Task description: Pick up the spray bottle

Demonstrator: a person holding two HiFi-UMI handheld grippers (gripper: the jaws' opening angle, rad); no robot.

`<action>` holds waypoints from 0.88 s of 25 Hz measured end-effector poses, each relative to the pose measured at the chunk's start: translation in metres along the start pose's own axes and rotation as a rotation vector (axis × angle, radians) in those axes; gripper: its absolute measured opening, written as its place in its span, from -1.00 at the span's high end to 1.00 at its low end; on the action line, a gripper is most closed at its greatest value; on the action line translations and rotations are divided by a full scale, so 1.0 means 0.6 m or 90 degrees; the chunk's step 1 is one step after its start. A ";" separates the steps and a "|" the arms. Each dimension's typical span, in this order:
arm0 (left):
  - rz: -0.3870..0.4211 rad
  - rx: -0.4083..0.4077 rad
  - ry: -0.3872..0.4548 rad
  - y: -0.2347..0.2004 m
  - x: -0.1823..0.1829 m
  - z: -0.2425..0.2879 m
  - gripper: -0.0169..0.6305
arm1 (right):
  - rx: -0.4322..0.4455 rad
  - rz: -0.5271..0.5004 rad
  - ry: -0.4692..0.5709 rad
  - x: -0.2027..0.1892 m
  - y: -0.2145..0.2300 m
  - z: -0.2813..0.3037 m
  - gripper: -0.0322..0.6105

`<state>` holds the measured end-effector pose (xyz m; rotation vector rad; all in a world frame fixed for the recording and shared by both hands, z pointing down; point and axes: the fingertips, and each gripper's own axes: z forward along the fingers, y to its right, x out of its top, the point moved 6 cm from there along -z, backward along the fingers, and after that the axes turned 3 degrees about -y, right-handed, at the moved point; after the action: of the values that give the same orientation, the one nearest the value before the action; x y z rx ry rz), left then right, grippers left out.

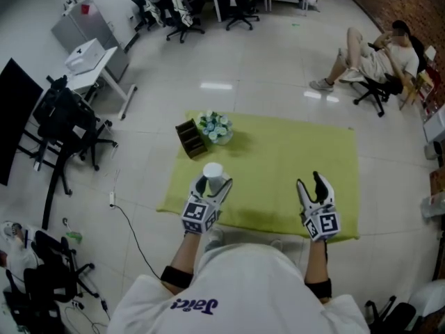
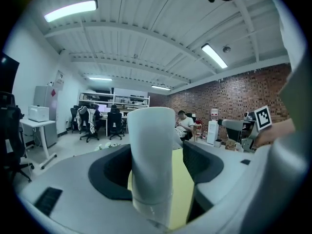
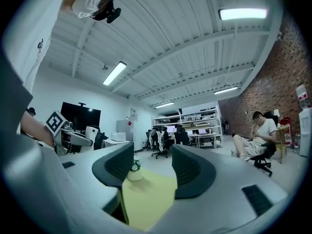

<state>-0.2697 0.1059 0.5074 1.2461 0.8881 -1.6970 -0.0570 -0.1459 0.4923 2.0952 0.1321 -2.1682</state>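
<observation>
My left gripper [image 1: 212, 185] is shut on the spray bottle [image 1: 213, 171], a pale cylinder with a white round top, held above the near left part of the yellow cloth [image 1: 278, 165]. In the left gripper view the spray bottle [image 2: 151, 155] stands upright between the dark pads of the left gripper [image 2: 157, 167], pressed against the left pad, with a narrow strip of yellow showing beside the right one. My right gripper [image 1: 311, 186] hovers open and empty over the cloth's near right part. In its own view the right gripper [image 3: 146, 167] has only the cloth between its jaws.
A small pot of pale flowers [image 1: 214, 127] and a dark brown organizer [image 1: 190, 138] sit at the cloth's far left corner; the pot [image 3: 134, 172] shows ahead of the right gripper. A person sits on a chair [image 1: 372, 58] at the far right. Office chairs [image 1: 66, 127] and a floor cable [image 1: 128, 221] lie left.
</observation>
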 end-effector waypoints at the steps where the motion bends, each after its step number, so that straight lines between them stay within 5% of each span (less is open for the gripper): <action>1: -0.004 0.002 0.005 -0.005 0.000 -0.003 -0.08 | -0.004 0.003 0.001 -0.001 -0.002 0.001 0.10; 22: 0.041 -0.034 0.032 -0.019 0.016 0.031 -0.08 | -0.049 -0.010 -0.034 -0.029 -0.027 0.019 0.16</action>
<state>-0.2885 0.0919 0.5035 1.2736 0.9081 -1.5868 -0.0701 -0.1311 0.5099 1.9991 0.2245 -2.1892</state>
